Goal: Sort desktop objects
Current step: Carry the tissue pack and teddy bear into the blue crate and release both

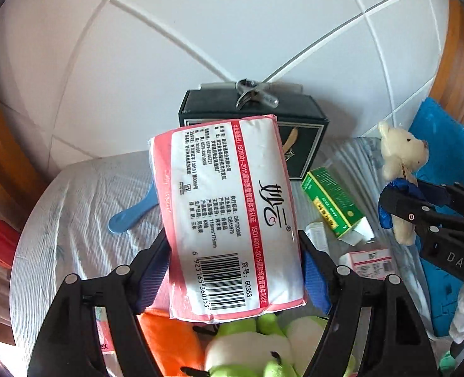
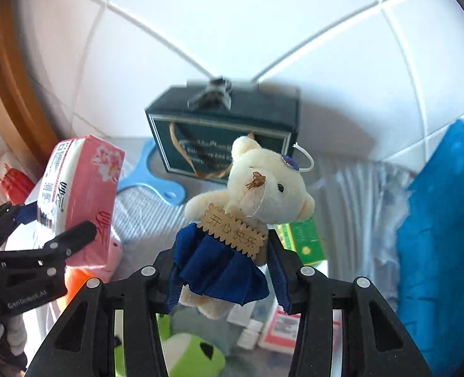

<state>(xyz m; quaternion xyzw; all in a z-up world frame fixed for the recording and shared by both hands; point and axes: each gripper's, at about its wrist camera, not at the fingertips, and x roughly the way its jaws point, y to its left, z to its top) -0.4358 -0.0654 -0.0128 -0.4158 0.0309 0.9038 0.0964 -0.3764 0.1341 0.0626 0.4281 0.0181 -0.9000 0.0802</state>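
My left gripper (image 1: 235,251) is shut on a pink and white tissue pack (image 1: 229,216) and holds it up above the cluttered table. The pack also shows in the right wrist view (image 2: 78,198), with the left gripper (image 2: 52,223) around it. My right gripper (image 2: 222,260) is shut on a small cream teddy bear (image 2: 257,194) in a blue skirt with a wooden tag, held in the air. The bear (image 1: 401,160) and the right gripper (image 1: 398,210) show at the right of the left wrist view.
A dark gift box (image 1: 298,132) with a metal clip stands at the back against the tiled wall. A green box (image 1: 332,201), a blue handle (image 1: 131,213), green plush (image 1: 254,345), an orange item (image 1: 166,336) and a blue bin (image 2: 442,235) lie around.
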